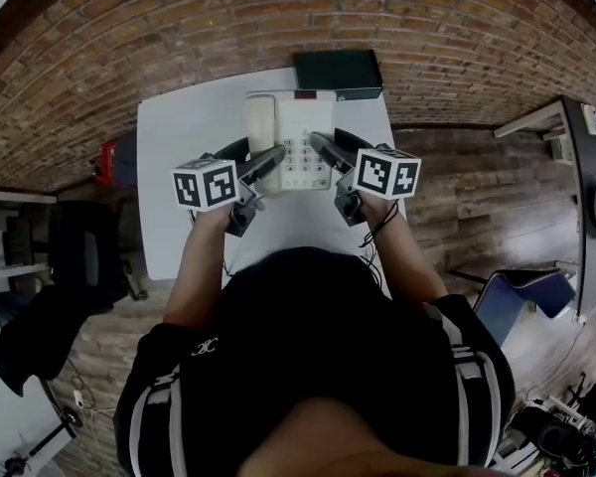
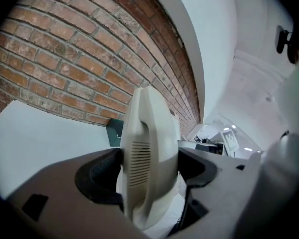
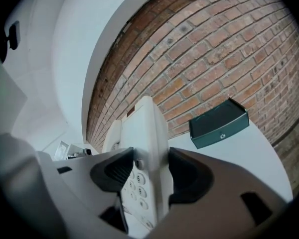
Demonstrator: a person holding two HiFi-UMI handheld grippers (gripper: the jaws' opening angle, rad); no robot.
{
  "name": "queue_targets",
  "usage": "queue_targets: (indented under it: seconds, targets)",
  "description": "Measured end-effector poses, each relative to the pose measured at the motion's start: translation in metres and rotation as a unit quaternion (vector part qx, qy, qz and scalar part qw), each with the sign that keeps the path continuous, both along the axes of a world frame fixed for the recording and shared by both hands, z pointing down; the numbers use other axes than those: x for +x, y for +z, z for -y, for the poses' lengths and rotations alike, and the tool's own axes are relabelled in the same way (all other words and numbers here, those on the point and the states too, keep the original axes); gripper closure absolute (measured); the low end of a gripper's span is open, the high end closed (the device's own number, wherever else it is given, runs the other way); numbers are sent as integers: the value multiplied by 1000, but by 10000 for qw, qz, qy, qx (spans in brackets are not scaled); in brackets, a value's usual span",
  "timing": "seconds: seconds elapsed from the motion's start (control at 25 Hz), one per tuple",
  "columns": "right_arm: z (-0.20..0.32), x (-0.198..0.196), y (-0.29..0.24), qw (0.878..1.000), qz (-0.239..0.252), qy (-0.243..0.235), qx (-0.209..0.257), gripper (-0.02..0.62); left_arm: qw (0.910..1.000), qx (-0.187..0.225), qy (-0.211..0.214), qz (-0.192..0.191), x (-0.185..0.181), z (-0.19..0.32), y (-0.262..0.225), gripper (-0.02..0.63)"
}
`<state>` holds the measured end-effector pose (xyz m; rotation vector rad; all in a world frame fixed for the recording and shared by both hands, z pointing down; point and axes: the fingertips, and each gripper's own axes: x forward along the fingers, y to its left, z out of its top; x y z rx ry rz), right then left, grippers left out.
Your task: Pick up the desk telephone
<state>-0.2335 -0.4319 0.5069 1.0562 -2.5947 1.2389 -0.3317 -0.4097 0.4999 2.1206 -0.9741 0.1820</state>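
Telephone (image 1: 300, 127) in left tool (image 2: 149, 171), right tool (image 3: 152, 171)

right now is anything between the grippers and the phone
Nothing visible stands between them. Both are on the telephone: the left gripper has its jaws clamped on the handset side, the right gripper on the keypad edge. The dark box sits behind the telephone on the table, apart from it.

In the head view, the person's dark-clad shoulders cover the near edge of the white rectangular counter (image 1: 179, 197). The key labels on the cream plastic desk telephone (image 1: 298, 132) are too small to read. In the left gripper view, that telephone hides most of the dark green rectangular box (image 2: 114, 129), and the jaws hide the telephone's lower part.
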Motion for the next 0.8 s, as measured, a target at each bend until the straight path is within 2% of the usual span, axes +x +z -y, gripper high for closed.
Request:
queue_targets:
  seconds: [0.44,0.8]
  targets:
    - [-3,1,11,9997,-222,-37,-118,382,9997,-201,-136,-73,-4,-3,9,252]
    - [-4,1,13,9998,-126,-40,-180,382,9993,-267,-194,-180,-2,-1,10,252]
